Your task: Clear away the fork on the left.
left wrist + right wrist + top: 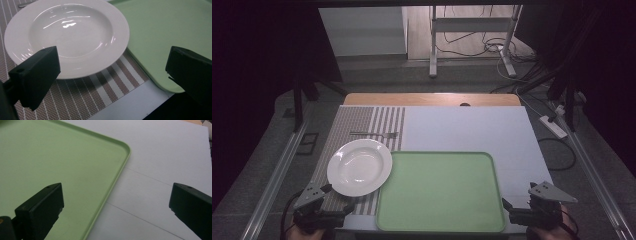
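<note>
Both tools sit low at the near edge of the bench, one at each front corner, and neither has hold of anything. The left tool [328,196] has its jaws spread wide apart, and in the left gripper view [112,75] they frame the near rim of the white plate [359,167] without touching it. The right tool [518,196] is just as wide open; its own view [116,205] looks along the right-hand edge of the green tray [492,200], with one jaw over the tray and the other over the bare white bench top [492,130].

The plate rests on a striped placemat [354,122], empty, its right rim just beside or perhaps slightly over the left edge of the tray; from here I can't say which. The tray is empty too. A fork [374,134] lies on the mat beyond the plate, well clear of both tools.

To my eye this is the very start of a move: the left tool looks lined up on the plate, likely to carry it onto the tray. The next move would call for easing forward so the rim comes between the jaws, then closing firmly. A smooth, glazed rim like that could slip, so a deep bite and a level lift seem wise.
</note>
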A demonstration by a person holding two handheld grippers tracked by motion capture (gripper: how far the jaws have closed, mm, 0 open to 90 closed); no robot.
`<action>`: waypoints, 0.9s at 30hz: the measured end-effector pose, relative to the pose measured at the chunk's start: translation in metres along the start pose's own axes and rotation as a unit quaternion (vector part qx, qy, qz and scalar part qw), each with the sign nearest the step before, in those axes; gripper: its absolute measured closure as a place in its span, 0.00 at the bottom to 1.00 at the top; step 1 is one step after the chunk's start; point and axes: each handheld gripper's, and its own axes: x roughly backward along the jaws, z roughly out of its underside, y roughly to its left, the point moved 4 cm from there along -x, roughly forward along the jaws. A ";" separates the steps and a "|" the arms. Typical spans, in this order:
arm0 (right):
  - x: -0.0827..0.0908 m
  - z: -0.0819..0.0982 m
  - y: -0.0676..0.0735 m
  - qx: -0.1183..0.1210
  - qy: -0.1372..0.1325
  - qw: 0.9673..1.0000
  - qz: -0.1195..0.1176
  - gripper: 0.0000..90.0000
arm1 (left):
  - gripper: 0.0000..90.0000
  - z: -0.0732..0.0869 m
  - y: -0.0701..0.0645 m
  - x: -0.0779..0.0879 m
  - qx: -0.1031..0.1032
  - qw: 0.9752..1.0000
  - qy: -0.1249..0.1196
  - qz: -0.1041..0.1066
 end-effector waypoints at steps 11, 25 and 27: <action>-0.001 0.000 0.001 0.006 0.003 1.000 -0.005 0.00 | 0.02 0.000 0.001 0.000 0.003 1.000 0.005 0.008; -0.002 0.000 0.002 0.009 0.004 1.000 -0.008 0.00 | 0.01 0.000 0.002 -0.002 0.009 1.000 0.013 0.013; -0.002 0.000 0.002 0.009 0.004 1.000 -0.008 0.00 | 0.00 0.000 0.003 -0.002 0.015 1.000 0.014 0.018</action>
